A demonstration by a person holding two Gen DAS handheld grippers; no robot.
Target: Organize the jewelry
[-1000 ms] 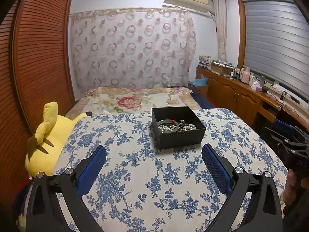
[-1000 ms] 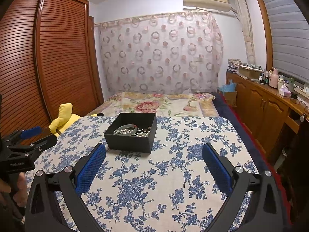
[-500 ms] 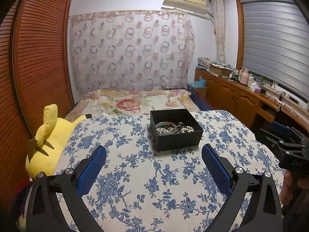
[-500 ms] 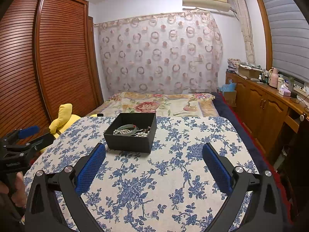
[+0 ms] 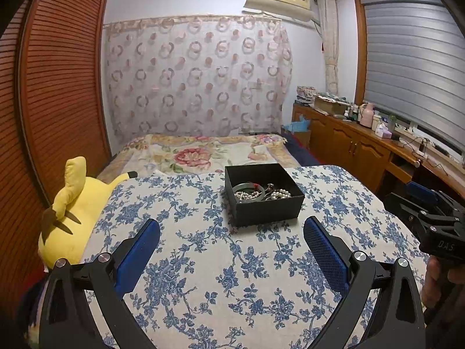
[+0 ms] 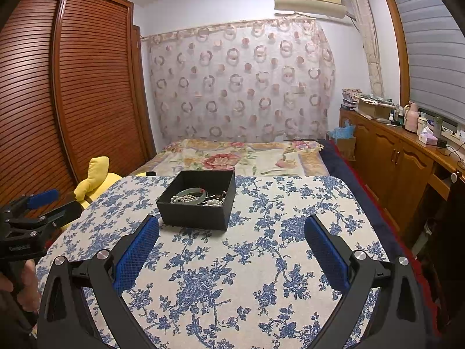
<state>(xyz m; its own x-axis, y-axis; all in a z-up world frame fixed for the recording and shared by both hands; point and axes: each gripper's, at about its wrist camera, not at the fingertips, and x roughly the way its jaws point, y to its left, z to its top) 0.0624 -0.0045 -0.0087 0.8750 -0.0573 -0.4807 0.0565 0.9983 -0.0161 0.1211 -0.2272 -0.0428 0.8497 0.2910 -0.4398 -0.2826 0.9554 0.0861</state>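
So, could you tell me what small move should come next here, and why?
Probably ease the right gripper forward and down toward the box. Both grippers hover open over the tablecloth, holding nothing, and the jewelry, a bangle and pearls, lies tangled inside the box, short of either one's jaws. The left gripper could then steady the box.

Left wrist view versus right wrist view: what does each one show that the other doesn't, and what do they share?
Only the left wrist view shows the right gripper from outside, at its right edge, and the plush toy's whole head. Only the right wrist view shows the left gripper from outside, at its left edge, and more of the wooden wardrobe. Both show the black box of pearl strands and a green bangle on the floral tablecloth, with open fingers short of it.
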